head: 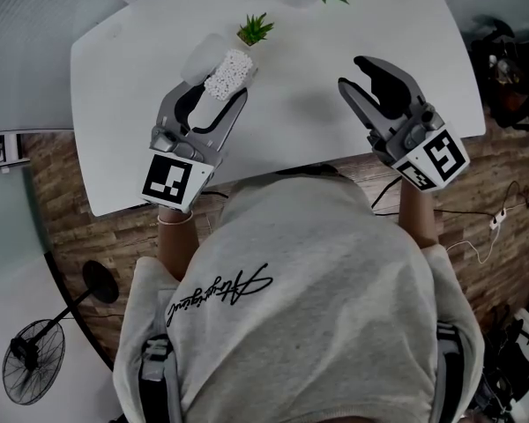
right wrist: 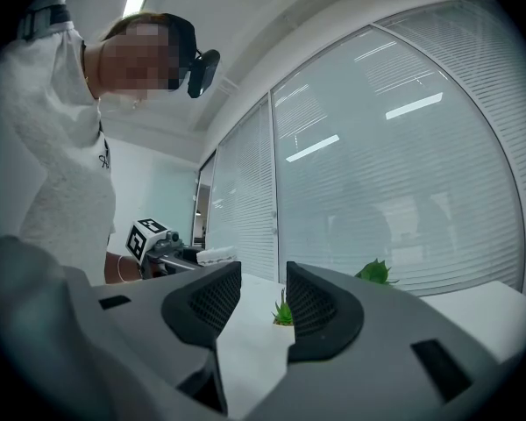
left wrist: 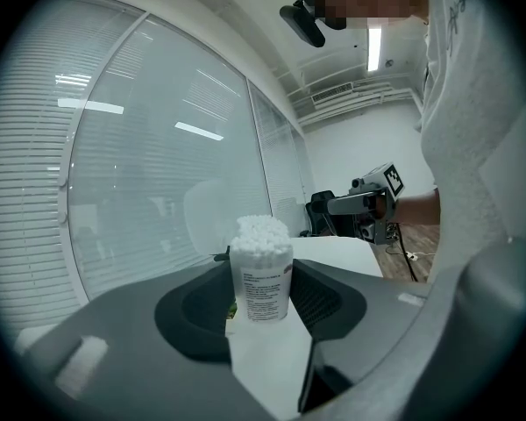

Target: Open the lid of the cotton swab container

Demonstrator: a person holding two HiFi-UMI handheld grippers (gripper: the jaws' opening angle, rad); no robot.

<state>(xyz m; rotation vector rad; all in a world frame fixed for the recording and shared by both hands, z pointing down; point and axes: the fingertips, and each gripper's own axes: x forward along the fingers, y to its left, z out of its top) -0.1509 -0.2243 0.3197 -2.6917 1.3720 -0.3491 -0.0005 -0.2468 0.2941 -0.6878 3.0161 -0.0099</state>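
Though the white desk (head: 335, 104) spreads wide beneath both tools, all the work sits at the tips of the left hand-held gripper (head: 213, 95). Its jaws are clamped on the lower body of the cotton swab tub (head: 227, 73), one pad on each side of the label. I cannot tell whether the tub's base rests on the desk or hangs just above it. The right hand-held gripper (head: 353, 73) is raised well apart from the tub. Its jaws stand a little apart with nothing between them.

Just beyond the left tool's tips stands a small plant (head: 256, 30). Beyond the packed swab heads (left wrist: 261, 228), a cloudy rounded piece (head: 201, 57) looks like the lid, seemingly already swung back. Neither view makes that certain.

Spilling seems the main risk. The swab heads look uncovered, and from above the tub seems to lean away from the left tool, so a further tip or a jolt could shake swabs onto the desk. The grip is low on thin plastic, so a sideways push from the right tool on the lid could twist the tub out of the pads. A push forward could drive it into the plant. The right tool's narrow gap also leaves little room to catch the lid's edge, and a miss would strike the swabs instead.
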